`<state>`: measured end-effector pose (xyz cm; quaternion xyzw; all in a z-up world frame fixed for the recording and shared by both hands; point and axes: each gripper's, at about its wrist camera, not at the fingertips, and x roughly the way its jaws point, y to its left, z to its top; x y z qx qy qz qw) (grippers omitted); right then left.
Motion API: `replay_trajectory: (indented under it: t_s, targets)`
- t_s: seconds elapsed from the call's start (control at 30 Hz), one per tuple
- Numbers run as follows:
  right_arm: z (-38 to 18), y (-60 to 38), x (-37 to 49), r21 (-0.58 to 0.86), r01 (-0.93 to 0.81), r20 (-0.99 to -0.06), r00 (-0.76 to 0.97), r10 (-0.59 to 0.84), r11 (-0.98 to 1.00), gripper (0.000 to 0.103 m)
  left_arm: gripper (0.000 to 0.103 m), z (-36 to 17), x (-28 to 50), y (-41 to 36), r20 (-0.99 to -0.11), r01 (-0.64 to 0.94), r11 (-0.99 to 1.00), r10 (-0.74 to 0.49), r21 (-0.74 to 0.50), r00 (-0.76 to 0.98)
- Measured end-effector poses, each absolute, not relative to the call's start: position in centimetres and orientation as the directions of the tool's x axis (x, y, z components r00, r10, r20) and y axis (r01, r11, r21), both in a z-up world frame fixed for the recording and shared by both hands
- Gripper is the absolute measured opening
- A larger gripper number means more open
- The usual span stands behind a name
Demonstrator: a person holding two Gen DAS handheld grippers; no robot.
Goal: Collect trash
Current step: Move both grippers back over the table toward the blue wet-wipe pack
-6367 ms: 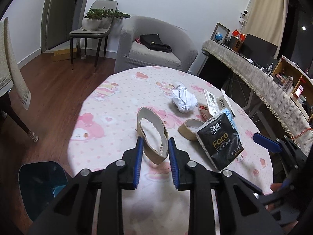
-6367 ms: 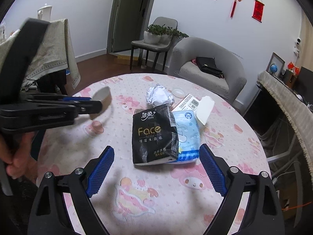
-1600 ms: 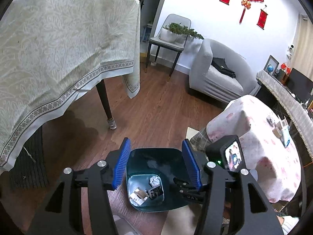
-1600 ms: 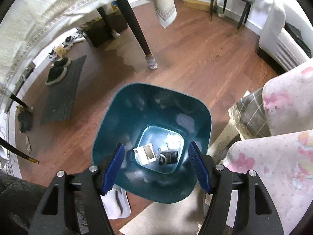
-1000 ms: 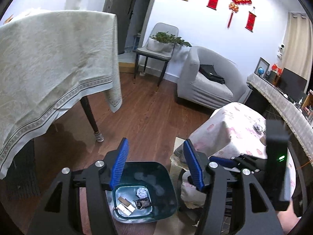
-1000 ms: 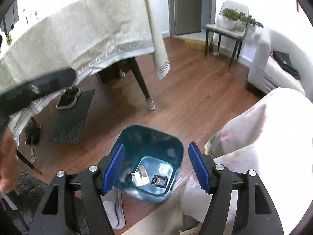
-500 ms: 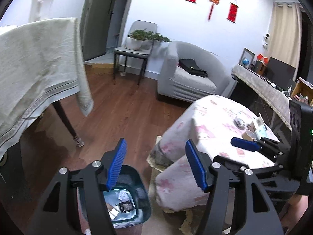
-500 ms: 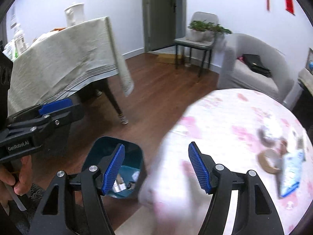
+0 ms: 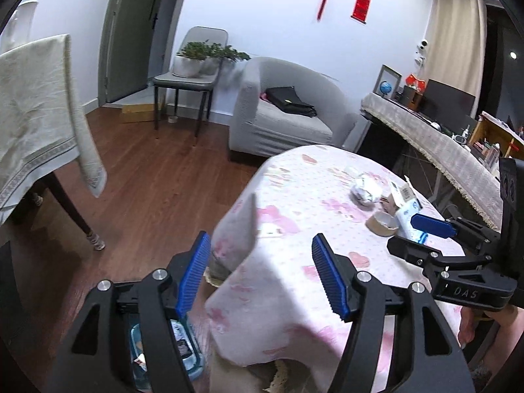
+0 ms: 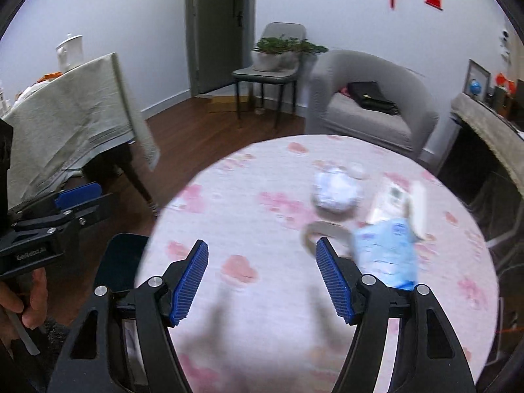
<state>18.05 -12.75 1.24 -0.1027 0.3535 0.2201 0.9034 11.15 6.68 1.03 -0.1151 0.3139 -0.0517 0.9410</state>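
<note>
The left gripper (image 9: 262, 276) is being held with its blue-padded fingers (image 9: 193, 271) spread wide and nothing between them, above the near edge of the round table (image 9: 288, 294) draped in a pink-patterned cloth. Low and to the left of this gripper, partly hidden behind its left finger, the teal trash bin (image 9: 183, 344) is being shown on the floor with scraps lying inside it.

The right gripper (image 10: 262, 276) is likewise being held spread apart and empty, over the tabletop (image 10: 262, 213). Ahead of it and to its right, the remaining trash is lying on the cloth: a tape roll (image 10: 322, 232) just beyond the right fingertip, a light blue tissue pack (image 10: 388, 252) touching the roll's right side, a white carton (image 10: 398, 203) behind the pack, and a crumpled white paper ball (image 10: 337, 191) further ahead. These items are blurred in the right wrist view. In the left wrist view the same group is lying well ahead and to the right: paper ball (image 9: 366, 190), tape roll (image 9: 381, 222), carton (image 9: 404, 193).

The right gripper (image 9: 429, 226) is being seen at the right of the left gripper, over the tissue pack; the left gripper (image 10: 78, 196) is being seen at the far left in the right wrist view, beside the bin's dark rim (image 10: 121, 262).
</note>
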Motion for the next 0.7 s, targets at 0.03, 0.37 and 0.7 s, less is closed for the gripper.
replay_trajectory:
  t_s: [0.03, 0.37, 0.7]
  targets:
    - [1.3, -13.4, 18.2, -0.04, -0.456, -0.682, 0.663, 0.309, 0.889, 0.073, 0.067, 0.9, 11.4, 6.1, -0.581, 0.034, 0.968, -0.177, -0.249, 0.795]
    - [0.2, -18.5, 19.0, -0.086, -0.366, -0.704, 0.68, 0.203, 0.927, 0.083, 0.068, -0.1, 13.4, 2.3, -0.6, 0.09, 0.965, -0.224, -0.245, 0.768]
    - [-1.7, -21.1, 20.8, -0.099, -0.349, -0.744, 0.648, 0.164, 0.932, 0.083, 0.069, -0.7, 15.1, -0.5, -0.606, 0.128, 0.948, -0.287, -0.291, 0.742]
